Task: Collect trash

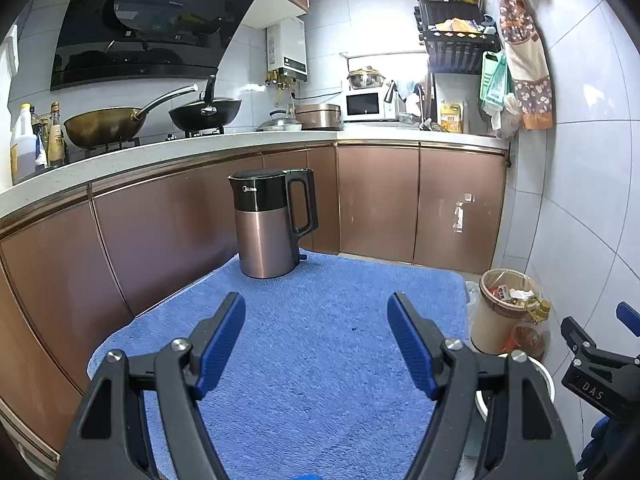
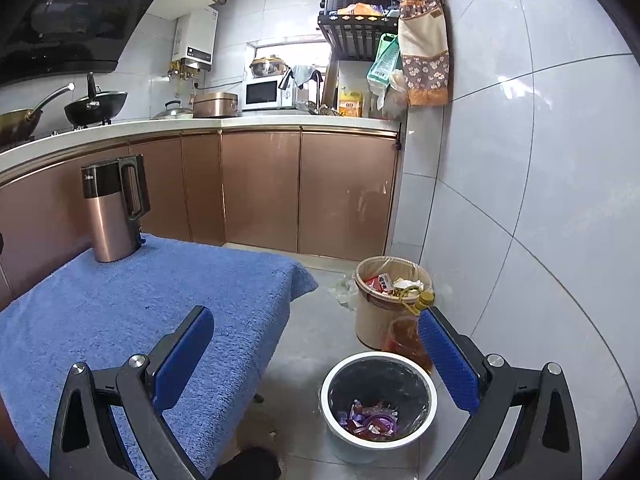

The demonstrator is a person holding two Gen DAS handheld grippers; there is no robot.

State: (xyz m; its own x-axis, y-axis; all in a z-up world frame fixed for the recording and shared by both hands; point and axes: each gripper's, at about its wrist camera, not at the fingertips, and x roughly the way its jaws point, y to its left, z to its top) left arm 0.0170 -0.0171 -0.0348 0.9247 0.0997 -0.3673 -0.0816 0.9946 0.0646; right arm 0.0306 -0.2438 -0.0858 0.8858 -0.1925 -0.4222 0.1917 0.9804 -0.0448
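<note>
My left gripper (image 1: 316, 308) is open and empty over the blue towel (image 1: 320, 360) that covers the table. My right gripper (image 2: 316, 324) is open and empty, above the table's right edge and the floor. A white-rimmed bin (image 2: 378, 398) with a black liner stands on the floor below it, holding several purple and red wrappers (image 2: 370, 420). A beige bin (image 2: 390, 300) full of trash stands behind it, also in the left wrist view (image 1: 500, 312). No loose trash shows on the towel (image 2: 140, 312).
A copper electric kettle (image 1: 272, 224) stands at the far end of the table, also in the right wrist view (image 2: 114, 208). An oil bottle (image 2: 404, 332) leans by the beige bin. Copper cabinets (image 1: 376, 200) and a counter with woks lie behind. A tiled wall (image 2: 520, 200) is at right.
</note>
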